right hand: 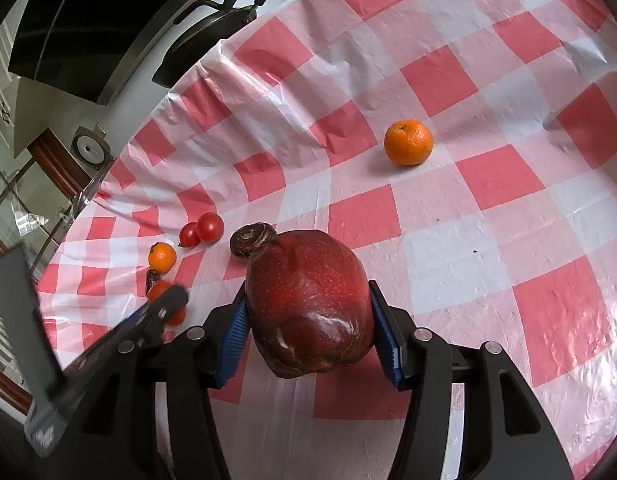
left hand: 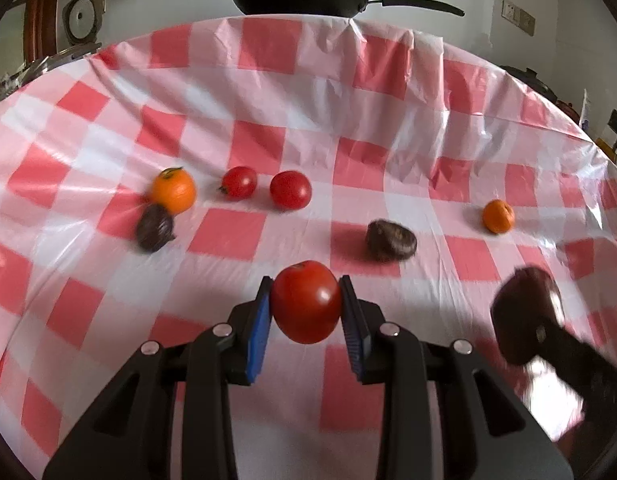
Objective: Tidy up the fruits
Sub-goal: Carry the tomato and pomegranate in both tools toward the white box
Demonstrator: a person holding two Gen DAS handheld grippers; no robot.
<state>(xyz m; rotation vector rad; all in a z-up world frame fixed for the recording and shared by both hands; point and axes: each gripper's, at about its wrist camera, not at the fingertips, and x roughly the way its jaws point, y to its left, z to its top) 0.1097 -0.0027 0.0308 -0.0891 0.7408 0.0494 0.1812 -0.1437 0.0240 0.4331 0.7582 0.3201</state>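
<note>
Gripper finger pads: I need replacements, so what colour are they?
Blue, ribbed pads; the right wrist view shows them best.

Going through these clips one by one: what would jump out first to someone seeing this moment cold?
Both grippers are loaded: the left gripper pinches a red tomato between its blue fingers, while the right gripper clamps a big dark-red fruit. Beyond them, on the pink checked tablecloth, two tomatoes sit side by side, and one orange lies alone.
</note>
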